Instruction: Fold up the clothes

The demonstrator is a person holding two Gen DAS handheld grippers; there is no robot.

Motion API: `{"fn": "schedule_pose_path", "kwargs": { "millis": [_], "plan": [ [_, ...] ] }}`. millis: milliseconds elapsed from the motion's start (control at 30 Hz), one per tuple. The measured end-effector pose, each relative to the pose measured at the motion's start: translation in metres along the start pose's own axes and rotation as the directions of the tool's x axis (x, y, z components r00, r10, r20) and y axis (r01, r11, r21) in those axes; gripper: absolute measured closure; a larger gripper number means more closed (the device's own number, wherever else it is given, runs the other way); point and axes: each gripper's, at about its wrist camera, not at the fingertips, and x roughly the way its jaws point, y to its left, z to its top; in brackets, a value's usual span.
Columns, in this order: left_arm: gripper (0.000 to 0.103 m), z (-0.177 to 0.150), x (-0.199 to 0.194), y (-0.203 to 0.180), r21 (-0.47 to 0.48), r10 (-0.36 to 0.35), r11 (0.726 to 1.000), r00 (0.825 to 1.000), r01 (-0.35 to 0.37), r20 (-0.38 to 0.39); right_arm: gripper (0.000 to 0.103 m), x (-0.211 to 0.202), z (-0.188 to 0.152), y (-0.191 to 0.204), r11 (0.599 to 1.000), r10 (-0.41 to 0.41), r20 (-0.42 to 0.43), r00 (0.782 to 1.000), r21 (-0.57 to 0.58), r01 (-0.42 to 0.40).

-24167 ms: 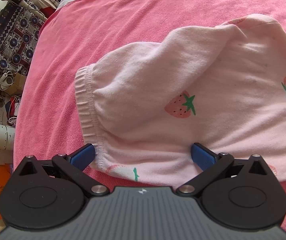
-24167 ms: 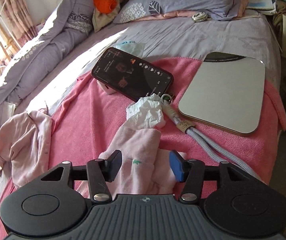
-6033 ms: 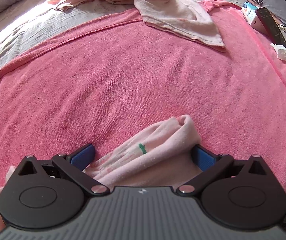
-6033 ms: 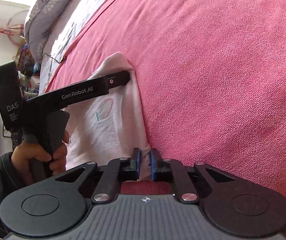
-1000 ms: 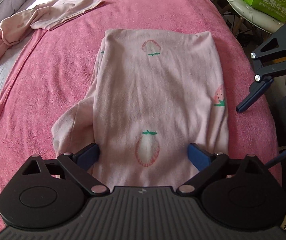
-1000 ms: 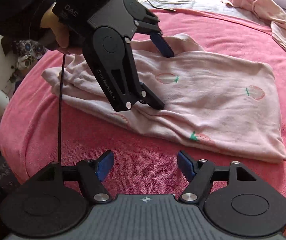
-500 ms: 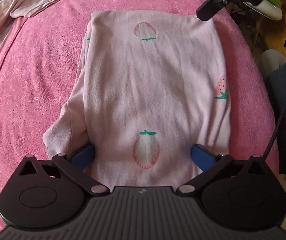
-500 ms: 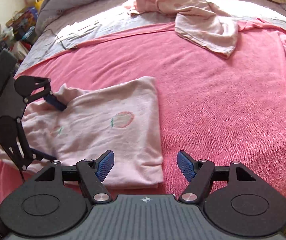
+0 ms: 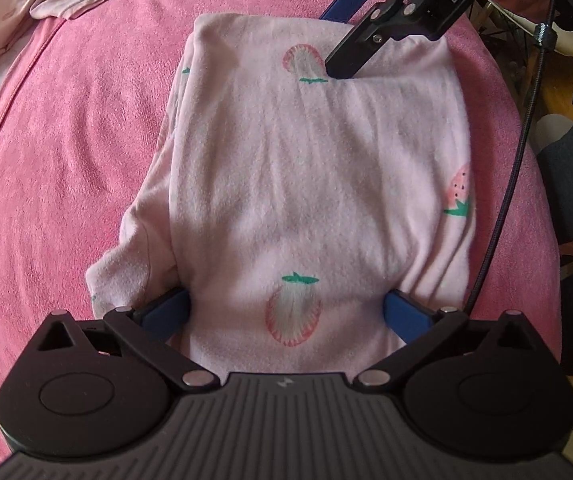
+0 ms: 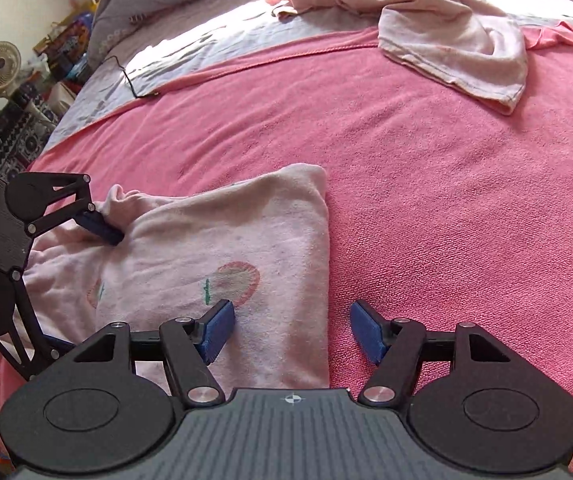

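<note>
Left gripper point(image 9: 286, 312) jaws stand wide, straddling the garment's point(image 9: 318, 168) near end; right gripper point(image 10: 291, 330) jaws are closing astride its far edge, likely for another fold.

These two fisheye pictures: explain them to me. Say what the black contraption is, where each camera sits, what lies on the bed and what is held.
A person holds a two-finger gripper in each hand; each carries a forward-looking camera.

The left gripper stands wide open astride one end of the folded pink strawberry garment.

The right gripper is closing, straddling the garment's other end, not yet pinching.

Everything lies on a pink towel. More pink clothes wait at its far edge. Nothing is held.
</note>
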Motion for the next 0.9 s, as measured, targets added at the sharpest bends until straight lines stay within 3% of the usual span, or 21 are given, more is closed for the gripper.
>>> {"fn": "schedule_pose_path", "kwargs": {
  "millis": [167,233,300,367,467,567,600,667,700,733,767,800,867,900],
  "plan": [
    [0.0,-0.004,-0.001,0.004,-0.002,-0.001,1.0,1.0,0.001,0.008,0.043,-0.008,-0.007,0.0,0.994,0.102,-0.064,0.993,0.044,-0.1],
    [0.0,-0.006,-0.001,0.005,-0.003,-0.001,1.0,1.0,0.001,0.016,0.043,-0.007,-0.012,0.0,0.993,0.11,-0.056,0.992,0.038,-0.108],
    [0.0,-0.009,-0.002,0.007,-0.006,0.0,1.0,1.0,0.0,0.027,0.043,-0.003,-0.008,-0.012,0.982,0.153,-0.042,0.987,0.118,-0.147],
    [0.0,-0.013,-0.003,0.008,-0.01,0.002,1.0,0.999,-0.001,0.041,0.043,0.0,-0.002,-0.034,0.935,0.228,-0.018,0.974,0.284,-0.214],
    [0.0,-0.019,-0.005,0.01,-0.024,0.008,1.0,0.997,-0.006,0.071,0.042,0.01,-0.008,-0.064,0.811,0.341,0.066,0.938,0.484,-0.329],
    [0.0,-0.027,-0.007,0.012,-0.044,0.021,0.999,0.994,-0.017,0.109,0.041,0.018,0.001,-0.059,0.838,0.362,0.051,0.931,0.42,-0.349],
    [0.0,-0.03,-0.007,0.012,-0.052,0.026,0.998,0.992,-0.02,0.122,0.036,0.015,0.005,-0.05,0.87,0.335,0.024,0.942,0.377,-0.319],
    [0.0,-0.035,-0.009,0.013,-0.07,0.036,0.997,0.989,-0.026,0.146,0.038,0.01,0.012,-0.031,0.923,0.274,-0.023,0.962,0.289,-0.256],
    [0.0,-0.038,-0.011,0.013,-0.082,0.043,0.996,0.986,-0.031,0.158,0.047,0.008,0.013,-0.025,0.937,0.24,-0.034,0.97,0.271,-0.222],
    [0.0,-0.041,-0.012,0.013,-0.094,0.051,0.995,0.984,-0.036,0.17,0.061,0.005,0.013,-0.02,0.943,0.207,-0.043,0.977,0.276,-0.188],
    [0.0,-0.044,-0.015,0.013,-0.111,0.061,0.993,0.981,-0.041,0.182,0.069,0.002,0.012,-0.018,0.936,0.19,-0.046,0.981,0.31,-0.166],
    [0.0,-0.048,-0.018,0.013,-0.142,0.074,0.989,0.978,-0.047,0.193,0.084,-0.001,0.011,-0.016,0.926,0.184,-0.046,0.982,0.343,-0.158],
    [0.0,-0.054,-0.026,0.015,-0.222,0.114,0.973,0.972,-0.068,0.204,0.086,-0.01,0.011,-0.008,0.929,0.15,-0.035,0.988,0.347,-0.129],
    [0.0,-0.048,-0.028,-0.002,-0.286,0.156,0.954,0.965,-0.093,0.209,0.086,-0.016,0.011,0.001,0.938,0.13,-0.026,0.991,0.328,-0.115]
  ]
}}
